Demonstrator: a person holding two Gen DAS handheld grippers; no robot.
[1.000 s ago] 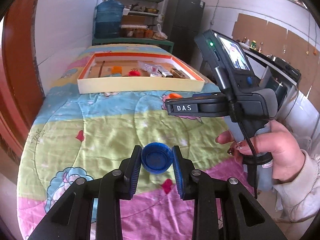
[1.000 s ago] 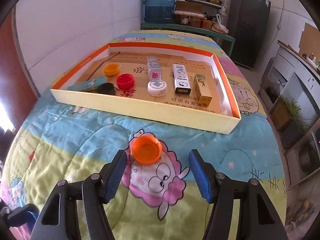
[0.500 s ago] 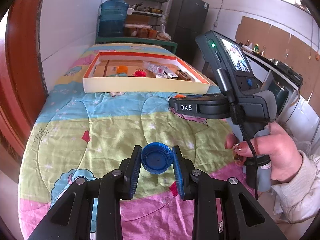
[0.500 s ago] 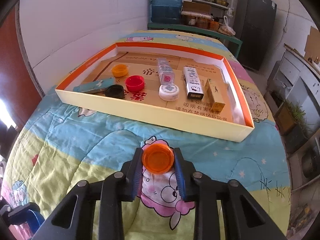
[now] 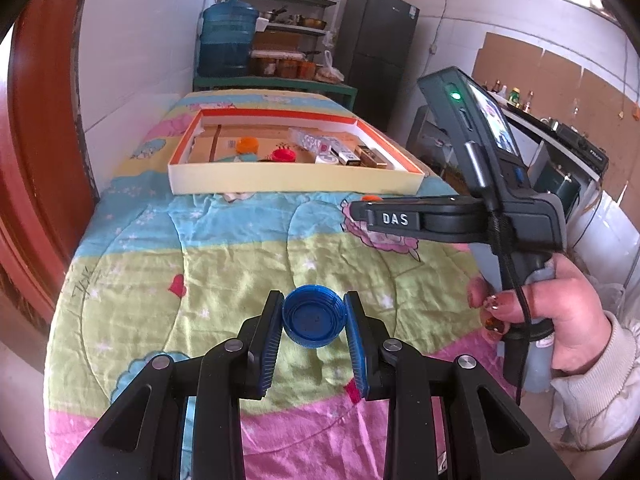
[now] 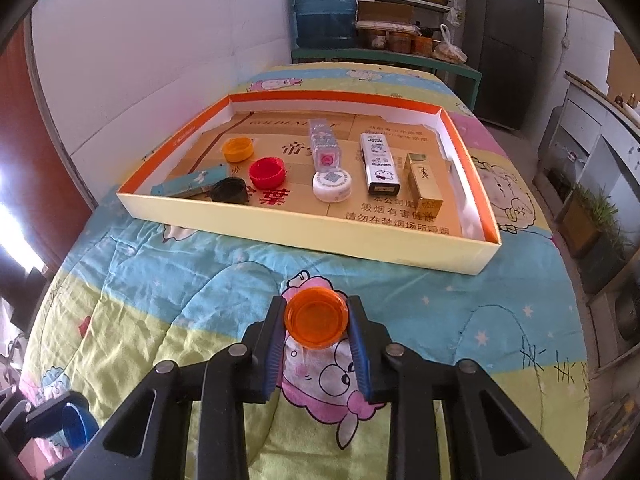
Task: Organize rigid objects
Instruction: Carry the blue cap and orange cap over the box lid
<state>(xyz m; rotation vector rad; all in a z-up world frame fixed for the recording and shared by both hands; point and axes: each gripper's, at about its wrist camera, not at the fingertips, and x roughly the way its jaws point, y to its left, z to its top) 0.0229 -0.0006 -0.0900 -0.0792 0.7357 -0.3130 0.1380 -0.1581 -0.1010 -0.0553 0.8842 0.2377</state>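
Note:
My left gripper point(image 5: 314, 322) is shut on a blue bottle cap point(image 5: 314, 322), open side facing me, held above the quilt. My right gripper point(image 6: 316, 320) is shut on an orange cap point(image 6: 316, 316) and holds it above the quilt, in front of the shallow cardboard tray point(image 6: 304, 236). The tray holds an orange cap point(image 6: 238, 149), a red cap point(image 6: 267, 173), a black cap point(image 6: 229, 190), a white cap point(image 6: 332, 186) and several small boxes. The right gripper also shows in the left wrist view point(image 5: 362, 210), near the tray point(image 5: 296, 184).
A patterned quilt point(image 6: 180, 300) covers the table. A white wall point(image 6: 140, 60) runs along the left. A water jug point(image 6: 324, 4), shelves and a dark fridge point(image 6: 504, 40) stand beyond the far end. The table's right edge drops to the floor.
My right gripper has closed on the orange cap and lifted it off the quilt. My left gripper has risen with the blue cap held in it.

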